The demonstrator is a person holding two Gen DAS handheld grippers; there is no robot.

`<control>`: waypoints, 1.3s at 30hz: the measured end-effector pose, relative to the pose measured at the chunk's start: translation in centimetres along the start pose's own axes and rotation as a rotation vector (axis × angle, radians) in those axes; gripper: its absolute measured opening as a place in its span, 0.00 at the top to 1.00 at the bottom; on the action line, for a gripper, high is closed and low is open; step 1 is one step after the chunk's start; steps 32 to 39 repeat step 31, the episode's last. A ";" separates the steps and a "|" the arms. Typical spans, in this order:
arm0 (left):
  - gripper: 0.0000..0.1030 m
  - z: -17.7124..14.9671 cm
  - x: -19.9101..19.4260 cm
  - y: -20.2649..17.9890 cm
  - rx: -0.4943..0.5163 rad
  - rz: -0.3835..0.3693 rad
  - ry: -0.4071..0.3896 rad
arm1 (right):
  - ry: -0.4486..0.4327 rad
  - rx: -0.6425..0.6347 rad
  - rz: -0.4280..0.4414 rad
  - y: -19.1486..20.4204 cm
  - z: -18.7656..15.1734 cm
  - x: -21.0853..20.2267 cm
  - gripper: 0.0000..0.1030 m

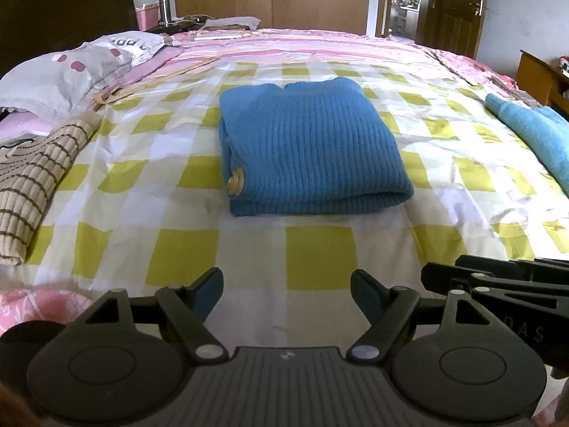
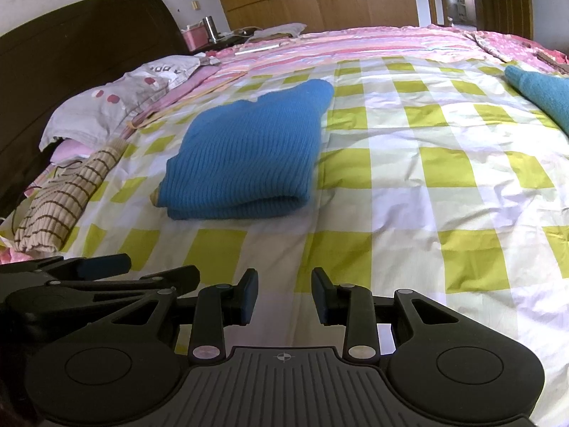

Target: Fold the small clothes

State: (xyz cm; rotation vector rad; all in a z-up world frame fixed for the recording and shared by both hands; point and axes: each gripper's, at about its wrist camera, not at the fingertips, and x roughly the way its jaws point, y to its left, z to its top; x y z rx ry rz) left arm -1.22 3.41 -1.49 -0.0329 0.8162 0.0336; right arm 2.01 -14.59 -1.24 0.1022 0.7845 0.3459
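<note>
Sweater (image 1: 306, 146) folded flat mid-bed (image 1: 320, 252), left gripper (image 1: 287, 293) and right gripper (image 2: 284, 300) both near of it, fingers apart, empty, striped top (image 1: 35, 185) left of sweater

Two blue sweaters (image 1: 309, 146) (image 1: 533, 135); one striped garment (image 1: 35, 178); one pillow (image 1: 71, 71)

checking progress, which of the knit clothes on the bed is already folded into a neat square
The darker blue ribbed sweater in the middle of the checked sheet. The striped beige knit and lighter blue one lie loose at the sides.
</note>
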 end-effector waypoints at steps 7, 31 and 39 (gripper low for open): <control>0.17 -0.1 -0.2 -0.2 0.004 0.010 -0.009 | 0.000 0.001 -0.001 0.0 -0.4 -0.1 0.68; 0.18 -0.3 -0.2 -0.4 0.016 0.022 -0.016 | 0.001 0.001 -0.002 -0.1 -0.5 -0.1 0.68; 0.18 -0.3 -0.2 -0.4 0.016 0.022 -0.016 | 0.001 0.001 -0.002 -0.1 -0.5 -0.1 0.68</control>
